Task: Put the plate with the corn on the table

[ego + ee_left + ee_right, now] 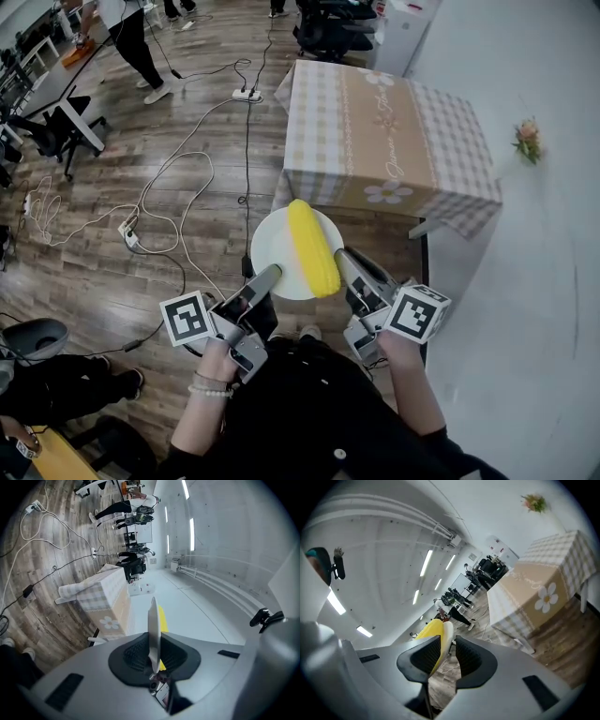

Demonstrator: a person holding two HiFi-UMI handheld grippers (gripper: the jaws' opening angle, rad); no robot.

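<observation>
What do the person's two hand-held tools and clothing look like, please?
The left tool and right tool each have a grey moulded body, two black ribbed pads and a white cube of black square markers. The person wears a black top and a pale beaded bracelet on the left wrist.

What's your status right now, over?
Left gripper, right gripper clamp rim of round white plate. Yellow corn cob lies on it, above wooden floor. Checked-cloth table ahead, unobstructed.
</observation>
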